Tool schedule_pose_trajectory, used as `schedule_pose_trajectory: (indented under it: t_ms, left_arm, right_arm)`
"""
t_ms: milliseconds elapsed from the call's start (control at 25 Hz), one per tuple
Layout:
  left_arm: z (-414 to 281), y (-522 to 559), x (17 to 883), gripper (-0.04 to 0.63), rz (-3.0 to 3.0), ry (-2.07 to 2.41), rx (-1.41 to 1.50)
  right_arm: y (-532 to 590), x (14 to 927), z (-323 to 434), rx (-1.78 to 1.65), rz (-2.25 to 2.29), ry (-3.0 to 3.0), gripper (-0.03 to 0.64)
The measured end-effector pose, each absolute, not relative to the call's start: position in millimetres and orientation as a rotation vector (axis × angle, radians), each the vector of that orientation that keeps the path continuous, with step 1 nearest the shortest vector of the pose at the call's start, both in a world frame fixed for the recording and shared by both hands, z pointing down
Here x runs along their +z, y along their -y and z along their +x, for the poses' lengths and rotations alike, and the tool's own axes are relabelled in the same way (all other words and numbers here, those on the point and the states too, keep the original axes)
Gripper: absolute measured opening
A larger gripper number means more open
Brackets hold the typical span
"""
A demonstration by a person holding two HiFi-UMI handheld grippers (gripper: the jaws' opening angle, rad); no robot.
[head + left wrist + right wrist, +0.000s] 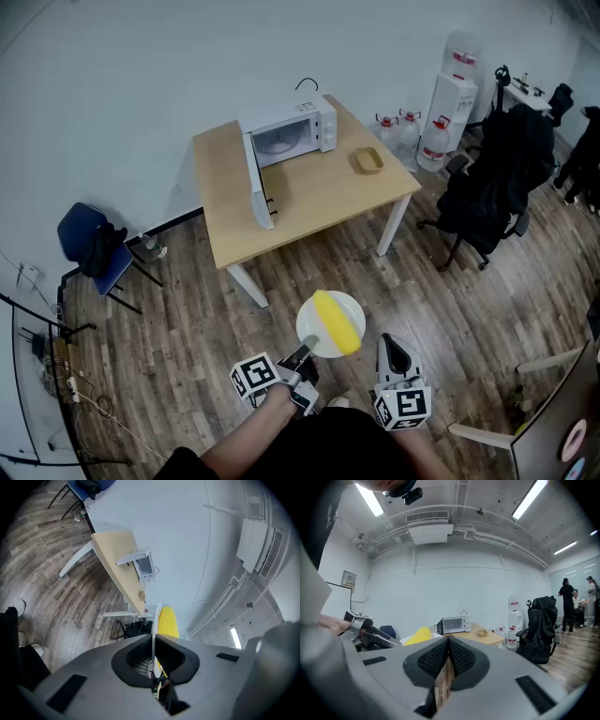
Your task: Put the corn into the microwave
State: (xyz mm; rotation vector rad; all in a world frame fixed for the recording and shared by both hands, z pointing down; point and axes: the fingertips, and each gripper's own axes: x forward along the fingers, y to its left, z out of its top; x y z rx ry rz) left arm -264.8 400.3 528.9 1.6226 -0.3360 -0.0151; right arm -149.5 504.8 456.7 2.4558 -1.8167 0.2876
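Note:
A yellow corn cob (337,322) lies on a white plate (318,318) held out over the wooden floor. My left gripper (309,348) is shut on the plate's near rim; its own view shows the plate (154,634) edge-on between the pads, with the corn (168,620) beyond. My right gripper (397,354) is just right of the plate, shut with nothing in it. The white microwave (287,129) stands on the far table (309,192) with its door (256,182) swung open. The right gripper view shows the microwave (453,624) and the corn (419,635) ahead.
A small tan dish (367,160) sits on the table right of the microwave. A blue chair (92,244) is at the left, a black office chair (492,183) at the right. Water bottles and a dispenser (448,108) stand by the far wall. People (568,604) stand far right.

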Motion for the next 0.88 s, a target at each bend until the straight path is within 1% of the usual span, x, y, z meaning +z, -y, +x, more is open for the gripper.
schedule_pose_trajectory:
  t_ms: [480, 880]
  left_arm:
    - [-253.1, -410.7, 522.8, 0.018, 1.645, 0.357, -0.039]
    - [-228.8, -409.7, 521.3, 0.018, 1.650, 0.351, -0.042]
  right_arm:
    - [-521.3, 444.2, -136.6, 0.208, 2.462, 1.860, 0.060]
    - [-533.6, 453.3, -116.9, 0.231, 2.453, 1.836, 0.060]
